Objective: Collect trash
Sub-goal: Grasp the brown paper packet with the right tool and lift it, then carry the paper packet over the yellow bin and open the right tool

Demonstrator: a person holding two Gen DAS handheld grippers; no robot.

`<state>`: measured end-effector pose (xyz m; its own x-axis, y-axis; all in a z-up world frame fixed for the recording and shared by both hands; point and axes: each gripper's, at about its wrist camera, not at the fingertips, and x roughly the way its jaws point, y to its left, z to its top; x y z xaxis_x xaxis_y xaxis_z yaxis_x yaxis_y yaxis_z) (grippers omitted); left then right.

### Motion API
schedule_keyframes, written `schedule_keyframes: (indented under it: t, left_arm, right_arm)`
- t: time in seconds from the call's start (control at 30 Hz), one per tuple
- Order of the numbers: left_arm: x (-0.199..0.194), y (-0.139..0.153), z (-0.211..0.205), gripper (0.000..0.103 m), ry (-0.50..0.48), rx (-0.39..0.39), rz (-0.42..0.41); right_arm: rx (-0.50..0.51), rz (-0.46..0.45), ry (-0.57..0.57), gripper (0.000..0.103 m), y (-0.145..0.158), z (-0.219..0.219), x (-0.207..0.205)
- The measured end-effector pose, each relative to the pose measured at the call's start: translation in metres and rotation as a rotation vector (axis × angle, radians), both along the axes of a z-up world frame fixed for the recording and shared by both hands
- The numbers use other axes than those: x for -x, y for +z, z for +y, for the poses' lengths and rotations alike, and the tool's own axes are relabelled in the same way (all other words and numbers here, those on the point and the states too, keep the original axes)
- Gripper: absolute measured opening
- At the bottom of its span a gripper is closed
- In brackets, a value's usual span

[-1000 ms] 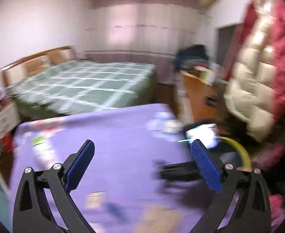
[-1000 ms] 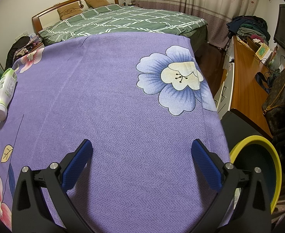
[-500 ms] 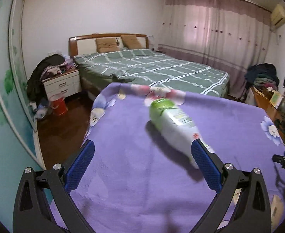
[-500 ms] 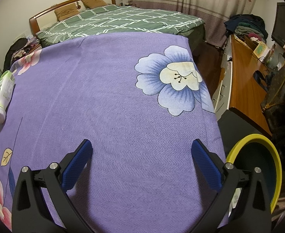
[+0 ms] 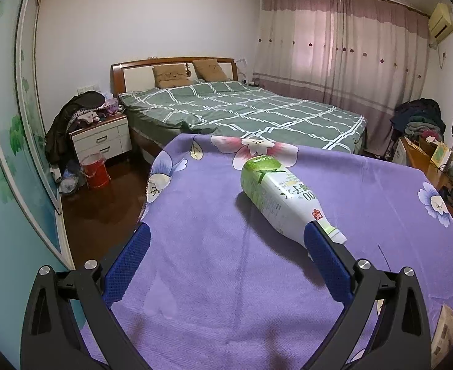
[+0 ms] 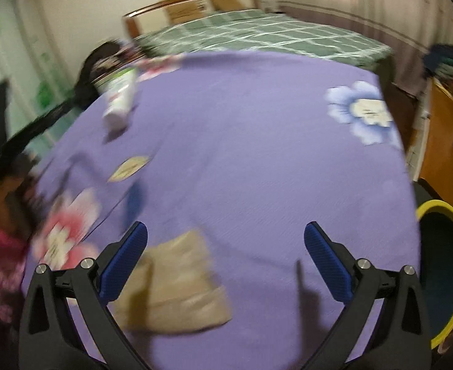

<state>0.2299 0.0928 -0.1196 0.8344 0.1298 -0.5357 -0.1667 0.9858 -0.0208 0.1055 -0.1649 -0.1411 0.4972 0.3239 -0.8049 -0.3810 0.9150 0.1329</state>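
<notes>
A white and green plastic bottle lies on its side on the purple flowered cloth, neck toward my left gripper. The left gripper is open and empty; its right fingertip is close to the bottle's neck. The bottle also shows blurred at the far left in the right wrist view. My right gripper is open and empty above a crumpled brown paper bag that lies near its left finger. A yellow-rimmed trash bin stands beside the cloth at the right.
A green checked bed stands behind the cloth. A white nightstand and a red bucket are on the floor at the left. A wooden desk runs along the right side. The right wrist view is motion-blurred.
The left gripper swung left from the bin side to face the bottle and closed in on it. The right gripper swung left and back, bringing the brown paper bag into view.
</notes>
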Motion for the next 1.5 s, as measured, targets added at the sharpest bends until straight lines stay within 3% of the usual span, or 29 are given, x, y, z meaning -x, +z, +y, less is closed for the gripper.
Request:
schedule_keyframes:
  t: [0.3,0.57,0.67,0.73,0.93,1.23,1.5]
  left_arm:
    - [0.009,0.006,-0.008,0.098,-0.004,-0.023,-0.021]
    - [0.01,0.006,-0.009,0.098,-0.002,-0.021,-0.016]
    - [0.01,0.006,-0.009,0.098,-0.003,-0.023,-0.018]
    - [0.01,0.006,-0.01,0.098,-0.004,-0.026,-0.015]
    - [0.008,0.005,-0.01,0.098,-0.003,-0.028,-0.012]
    - [0.008,0.005,-0.01,0.098,-0.004,-0.029,-0.012]
    - [0.008,0.004,-0.011,0.098,0.002,-0.029,-0.011]
  right_arm:
    - [0.052,0.04,0.126,0.097,-0.017,0.032,0.028]
    - [0.143,-0.008,0.181,0.097,-0.024,0.053,0.037]
    - [0.136,-0.023,0.177,0.087,-0.02,0.05,0.038]
    - [0.131,-0.027,0.169,0.074,-0.018,0.048,0.037]
    - [0.098,-0.024,0.138,0.058,-0.014,0.035,0.033]
    - [0.057,-0.044,0.049,0.057,-0.002,-0.001,0.029]
    - [0.014,-0.067,-0.111,0.058,0.011,-0.066,0.021]
